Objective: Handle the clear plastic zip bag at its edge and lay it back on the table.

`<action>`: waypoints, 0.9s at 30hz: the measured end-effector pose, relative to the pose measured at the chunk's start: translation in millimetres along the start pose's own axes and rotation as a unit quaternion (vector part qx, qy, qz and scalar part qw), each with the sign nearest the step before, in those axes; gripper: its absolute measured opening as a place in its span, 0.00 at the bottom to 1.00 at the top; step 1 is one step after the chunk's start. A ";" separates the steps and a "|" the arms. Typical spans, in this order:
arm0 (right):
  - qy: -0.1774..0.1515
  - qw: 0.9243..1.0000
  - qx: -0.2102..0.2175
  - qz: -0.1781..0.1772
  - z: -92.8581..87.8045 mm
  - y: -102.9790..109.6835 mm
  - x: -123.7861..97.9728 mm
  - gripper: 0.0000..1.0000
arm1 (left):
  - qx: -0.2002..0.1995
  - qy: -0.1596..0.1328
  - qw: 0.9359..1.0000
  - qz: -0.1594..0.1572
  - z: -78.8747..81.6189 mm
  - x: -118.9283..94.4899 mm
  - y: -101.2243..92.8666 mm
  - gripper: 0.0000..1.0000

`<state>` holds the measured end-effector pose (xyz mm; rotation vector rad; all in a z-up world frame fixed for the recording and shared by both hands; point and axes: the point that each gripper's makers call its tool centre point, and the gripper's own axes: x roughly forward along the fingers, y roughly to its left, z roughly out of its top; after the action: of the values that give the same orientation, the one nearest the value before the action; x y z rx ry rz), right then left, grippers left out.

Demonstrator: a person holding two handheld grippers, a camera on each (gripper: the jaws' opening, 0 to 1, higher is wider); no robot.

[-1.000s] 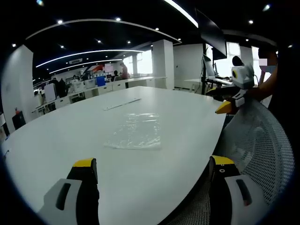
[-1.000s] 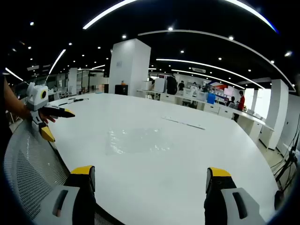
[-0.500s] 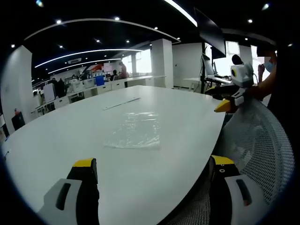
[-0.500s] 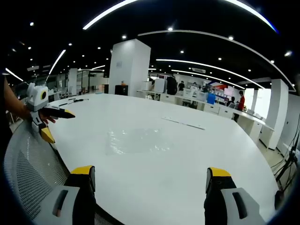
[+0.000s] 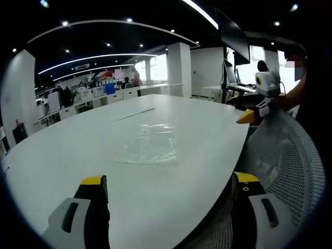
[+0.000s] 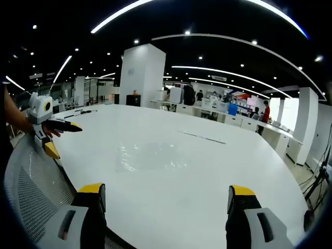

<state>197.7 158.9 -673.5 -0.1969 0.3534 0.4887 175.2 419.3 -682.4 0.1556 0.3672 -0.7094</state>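
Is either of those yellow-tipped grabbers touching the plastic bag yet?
Apart. In the left gripper view the bag lies flat on the table, bare tabletop between it and the left gripper; the right gripper shows the same gap.

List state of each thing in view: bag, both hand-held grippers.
Clear plastic zip bag: flat on the white table, untouched.
Left hand-held gripper: open, empty, back from the bag.
Right hand-held gripper: open, empty, back from the bag.
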 end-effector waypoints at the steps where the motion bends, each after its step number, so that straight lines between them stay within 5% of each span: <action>1: 0.001 1.000 0.000 0.001 -0.5 0.0 0.2 0.98 | -0.001 -0.001 1.000 0.000 1.5 -0.1 -1.0 0.99; 27: 0.001 1.000 0.002 0.000 -1.4 -1.8 0.6 0.97 | 0.011 0.008 1.000 -0.003 10.3 3.1 7.8 0.97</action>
<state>198.7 157.2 -674.8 -0.1928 0.3569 0.4878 185.4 420.6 -673.9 0.1816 0.3763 -0.7183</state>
